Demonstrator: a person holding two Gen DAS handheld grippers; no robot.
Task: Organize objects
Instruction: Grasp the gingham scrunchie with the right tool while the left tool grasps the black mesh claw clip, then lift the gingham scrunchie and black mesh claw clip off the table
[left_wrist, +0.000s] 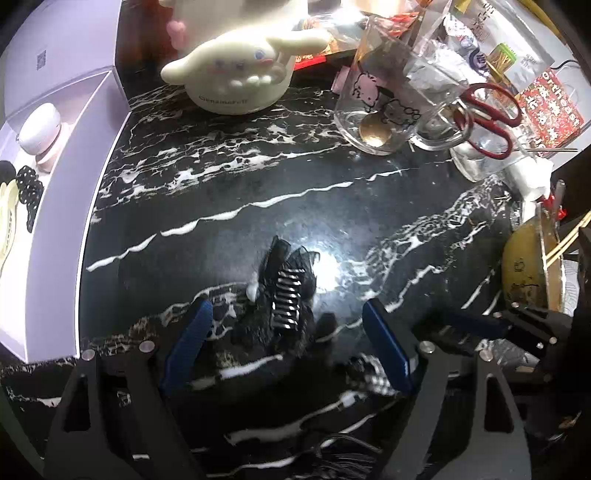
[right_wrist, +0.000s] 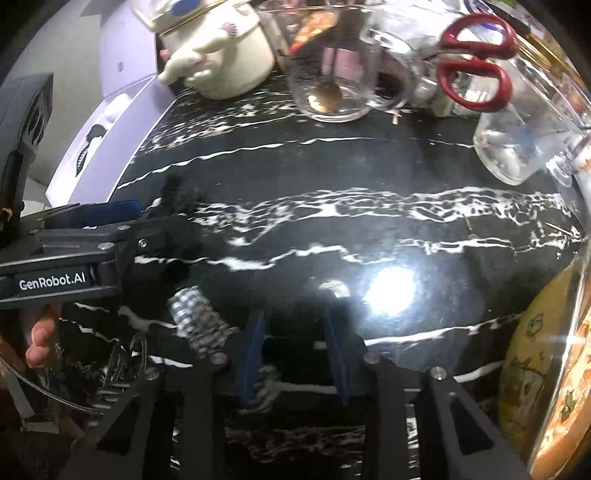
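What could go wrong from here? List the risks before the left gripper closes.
1. The black hair clip lies between the open left gripper fingers, nearer the left one; its frilly fabric may be pinched instead of the comb, and slip.
2. Dark clip on black marble table under glare makes its edges hard to judge.
3. The right gripper works close by; the two could collide.
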